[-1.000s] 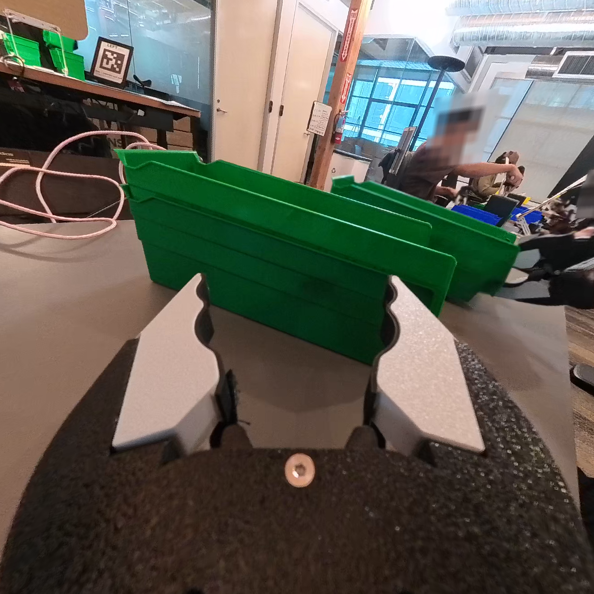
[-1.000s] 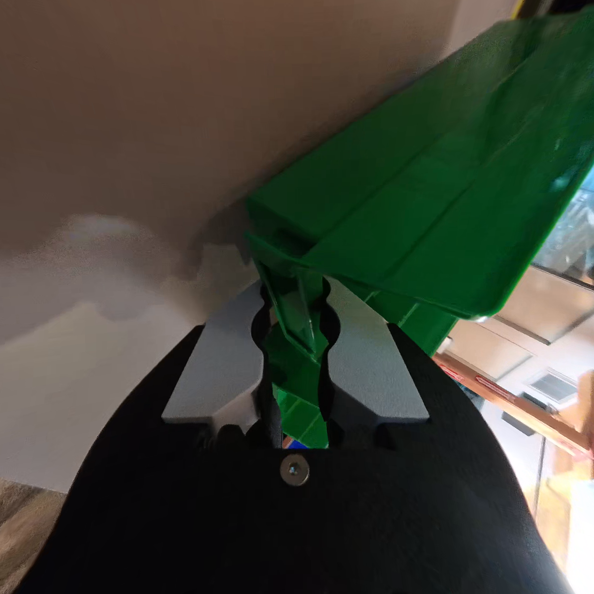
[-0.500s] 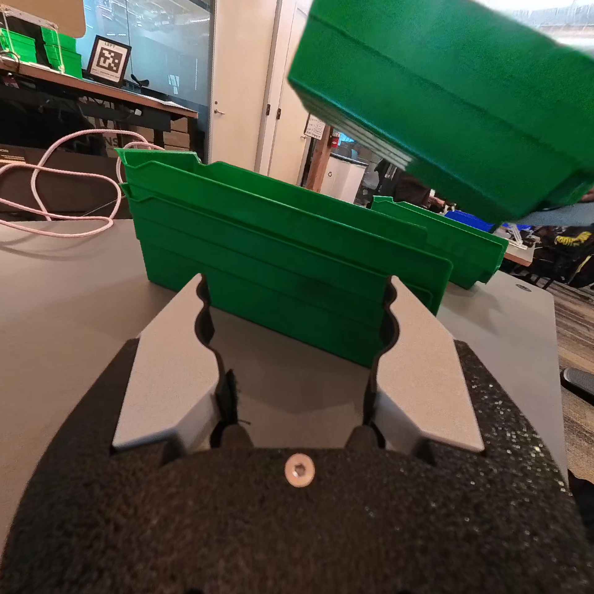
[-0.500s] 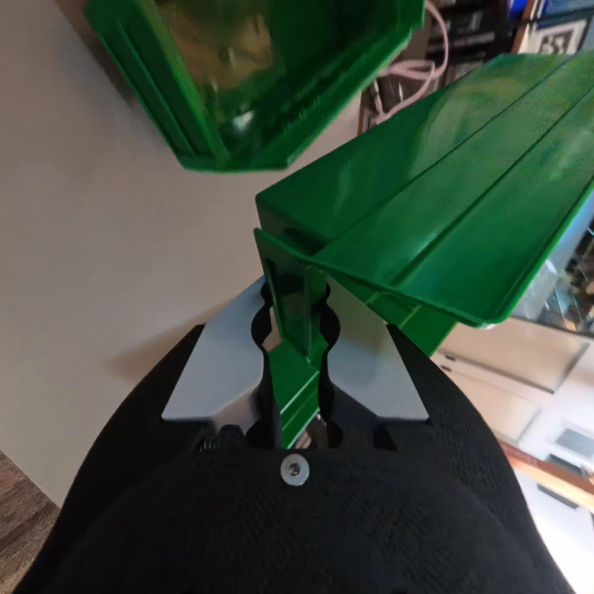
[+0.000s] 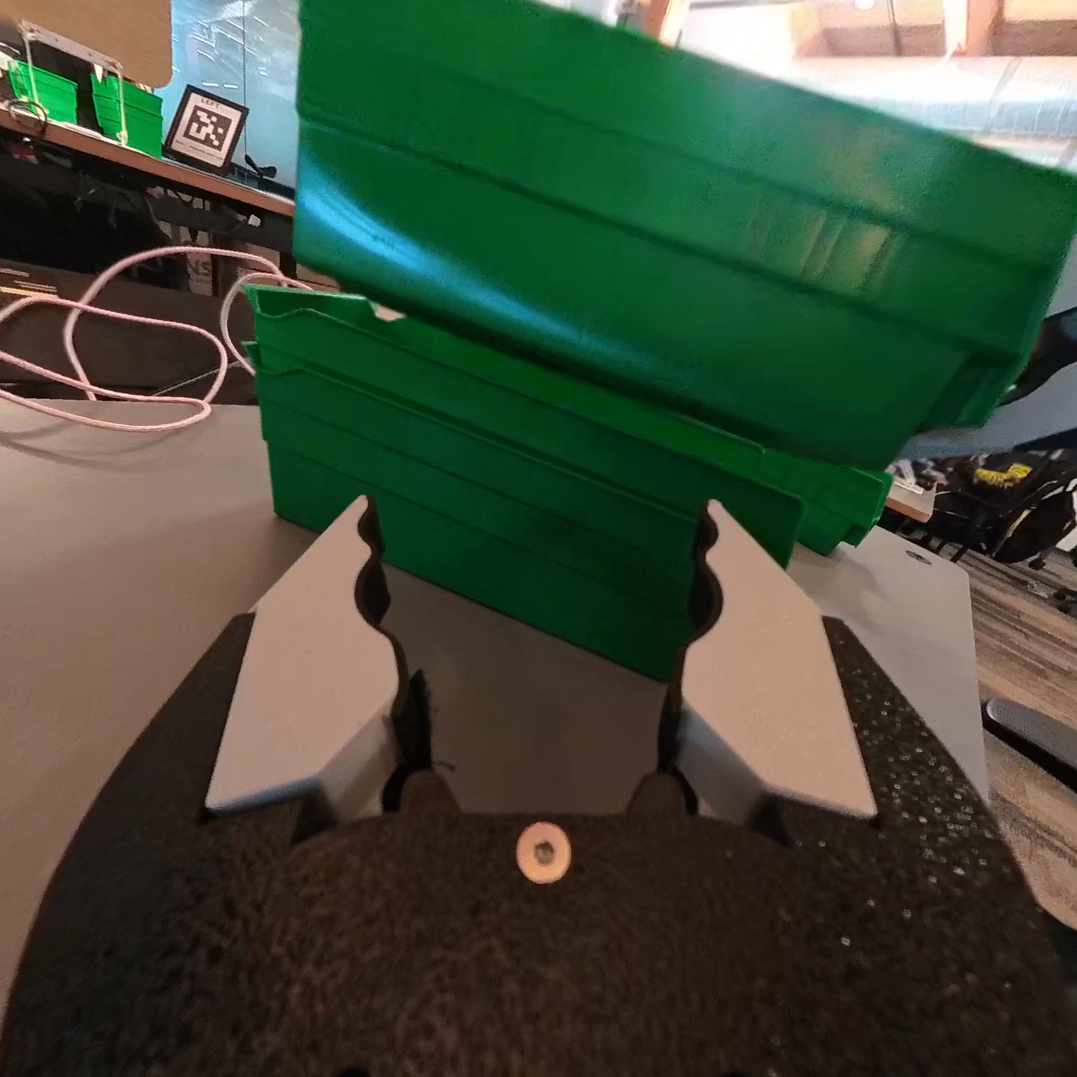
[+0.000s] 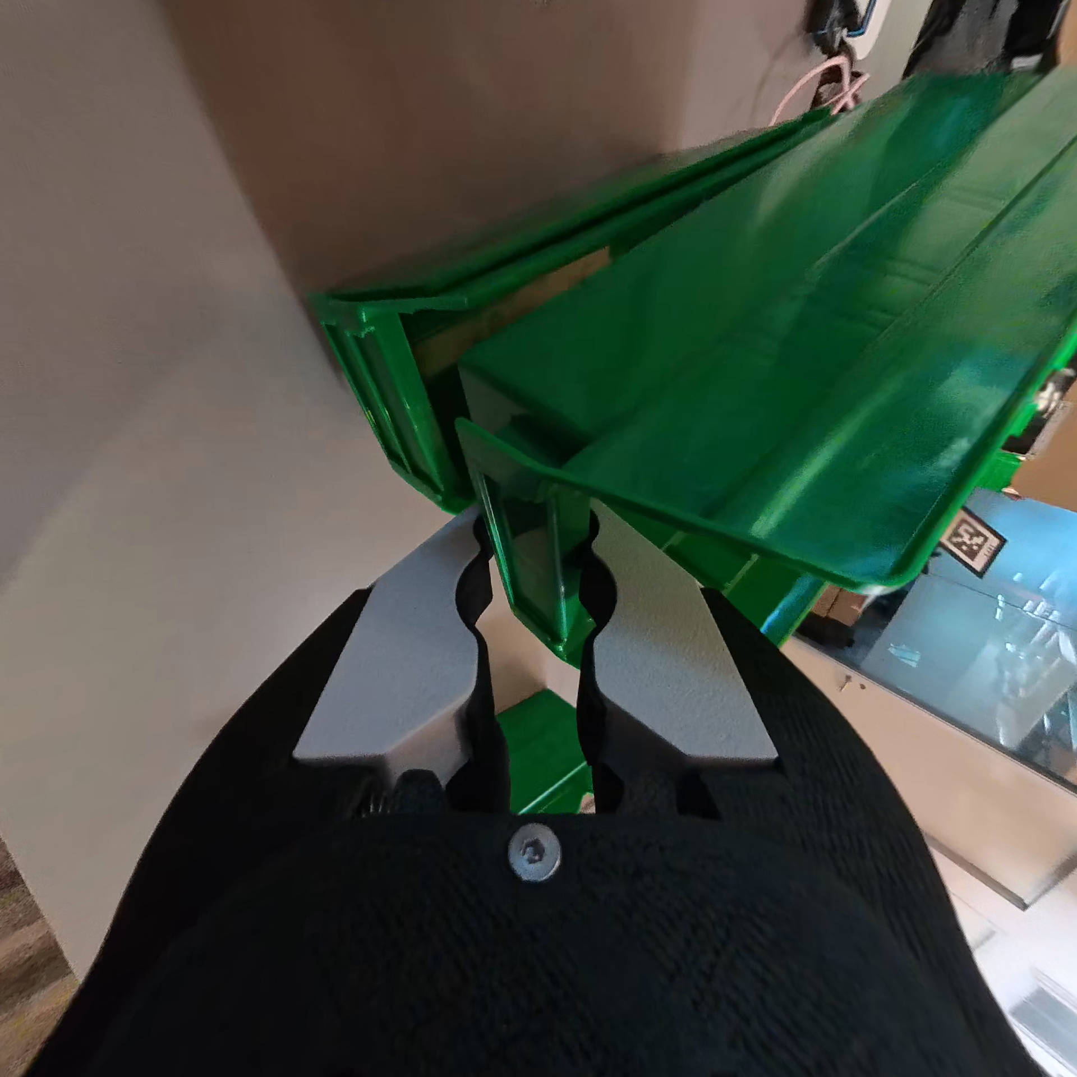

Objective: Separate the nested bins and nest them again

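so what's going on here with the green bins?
The right gripper is shut on the end lip of a green bin and holds it in the air, tilted, above the nested stack on the grey table. Another green bin sits behind the stack. The left gripper is open and empty, low in front of the stack, not touching it.

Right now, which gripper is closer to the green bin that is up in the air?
Right. The right gripper has its jaws shut on the end flange of the lifted bin. The left gripper is open, low over the table, below that bin.
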`<state>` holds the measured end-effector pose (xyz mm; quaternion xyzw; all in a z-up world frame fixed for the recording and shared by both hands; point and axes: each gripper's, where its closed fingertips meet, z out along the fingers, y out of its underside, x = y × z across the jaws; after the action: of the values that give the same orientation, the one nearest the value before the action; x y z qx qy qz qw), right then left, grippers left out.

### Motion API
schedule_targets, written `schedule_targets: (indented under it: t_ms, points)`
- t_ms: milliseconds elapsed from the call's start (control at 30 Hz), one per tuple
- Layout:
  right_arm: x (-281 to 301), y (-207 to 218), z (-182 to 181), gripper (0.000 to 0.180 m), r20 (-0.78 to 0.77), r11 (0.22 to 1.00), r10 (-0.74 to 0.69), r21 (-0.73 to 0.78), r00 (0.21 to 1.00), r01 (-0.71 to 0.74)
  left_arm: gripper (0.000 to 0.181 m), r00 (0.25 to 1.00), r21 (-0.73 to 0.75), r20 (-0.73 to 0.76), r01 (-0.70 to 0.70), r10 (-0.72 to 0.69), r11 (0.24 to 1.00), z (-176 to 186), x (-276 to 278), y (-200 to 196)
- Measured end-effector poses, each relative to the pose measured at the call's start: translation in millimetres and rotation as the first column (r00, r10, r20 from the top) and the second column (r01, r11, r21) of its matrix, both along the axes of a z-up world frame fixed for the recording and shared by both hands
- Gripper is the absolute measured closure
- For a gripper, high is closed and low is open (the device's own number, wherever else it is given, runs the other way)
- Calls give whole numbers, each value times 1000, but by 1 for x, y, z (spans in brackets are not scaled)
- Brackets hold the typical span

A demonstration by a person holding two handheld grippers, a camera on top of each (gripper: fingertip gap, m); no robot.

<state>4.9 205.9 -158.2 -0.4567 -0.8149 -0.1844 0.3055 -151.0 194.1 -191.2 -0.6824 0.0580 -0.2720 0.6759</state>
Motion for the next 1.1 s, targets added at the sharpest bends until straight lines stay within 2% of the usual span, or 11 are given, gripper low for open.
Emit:
schedule_targets:
  t_ms: [433, 700, 833, 933, 967, 1100]
  points:
    - [-5, 13, -23, 155, 64, 999, -46, 0, 997, 46, 77, 1000, -5, 26, 4, -4, 1000, 0, -2, 0]
    - [-9, 20, -40, 155, 116, 999, -39, 37, 992, 35, 77, 999, -8, 32, 7, -7, 1000, 0, -2, 0]
    - [-10, 20, -50, 154, 157, 997, 5, 70, 988, -16, 78, 999, -13, 34, 13, -13, 1000, -1, -1, 0]
    - [-11, 19, -53, 145, 121, 998, 34, 56, 992, -41, 78, 999, -13, 35, 13, -13, 1000, -1, -1, 0]
    - [-10, 19, -52, 135, 99, 998, 31, 51, 995, -36, 78, 999, -13, 36, 14, -13, 1000, -1, -1, 0]
    - [-3, 9, -46, 136, 16, 999, 36, -19, 999, -36, 78, 999, -19, 41, 16, -15, 1000, -2, 0, 1]
